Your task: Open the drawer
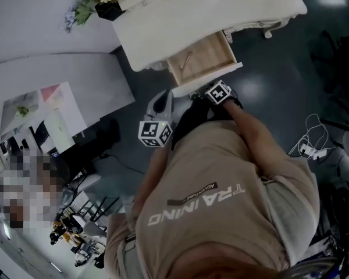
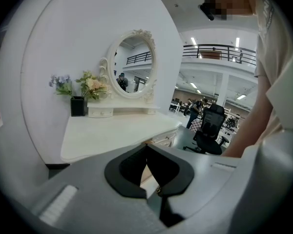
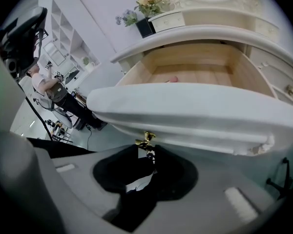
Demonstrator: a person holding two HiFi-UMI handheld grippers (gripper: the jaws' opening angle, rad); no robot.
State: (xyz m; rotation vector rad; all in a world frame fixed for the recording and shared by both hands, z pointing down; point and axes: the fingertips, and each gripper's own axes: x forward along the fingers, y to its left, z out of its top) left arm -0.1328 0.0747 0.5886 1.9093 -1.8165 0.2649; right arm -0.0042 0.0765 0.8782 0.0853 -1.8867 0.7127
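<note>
The white dressing table (image 1: 180,10) has its drawer (image 1: 200,60) pulled out, showing a bare wood inside (image 3: 195,67) behind a white front (image 3: 185,111). A small gold handle (image 3: 146,141) hangs under that front. My right gripper (image 3: 147,150) has its fingertips shut on the handle from both sides. In the head view the right gripper (image 1: 199,93) sits just below the drawer front. My left gripper (image 1: 161,104) hangs left of the drawer, away from it. Its jaws (image 2: 146,147) are shut with nothing between them.
A thin object (image 1: 186,60) lies inside the drawer. A black flower pot (image 1: 107,9) and an oval mirror (image 2: 132,65) stand on the tabletop. A white partition (image 1: 58,74) is on the left. Cables and a power strip (image 1: 311,150) lie on the dark floor at right.
</note>
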